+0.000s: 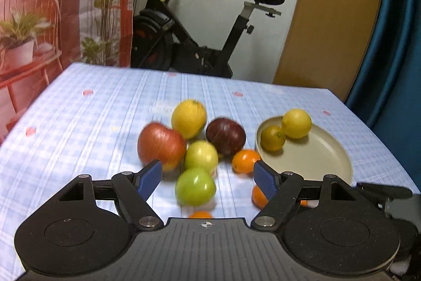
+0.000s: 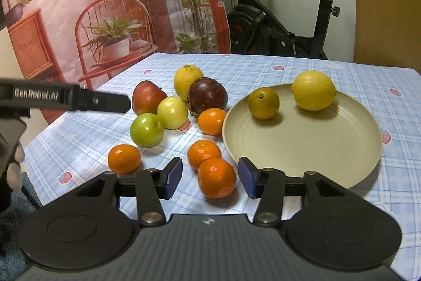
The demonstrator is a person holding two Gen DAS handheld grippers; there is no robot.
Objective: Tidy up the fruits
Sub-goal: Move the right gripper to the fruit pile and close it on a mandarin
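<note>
My right gripper (image 2: 210,177) is open and low over the table, with a mandarin (image 2: 216,177) between its blue pads; a gap shows on each side. My left gripper (image 1: 208,179) is open too, with a green apple (image 1: 195,186) lying between its fingers, untouched. Behind the apple are a yellow-green apple (image 1: 201,156), a red apple (image 1: 160,143), a dark red apple (image 1: 225,136) and a lemon (image 1: 188,118). The cream plate (image 2: 315,149) on the right holds a lemon (image 2: 313,90) and a greenish citrus (image 2: 263,102). Other mandarins (image 2: 204,153) lie loose beside the plate.
A blue checked cloth (image 2: 263,65) covers the table. One finger of the left gripper (image 2: 110,103) reaches in from the left of the right wrist view. An exercise bike (image 1: 200,44) stands behind the far edge, a printed backdrop (image 2: 92,5) at the left.
</note>
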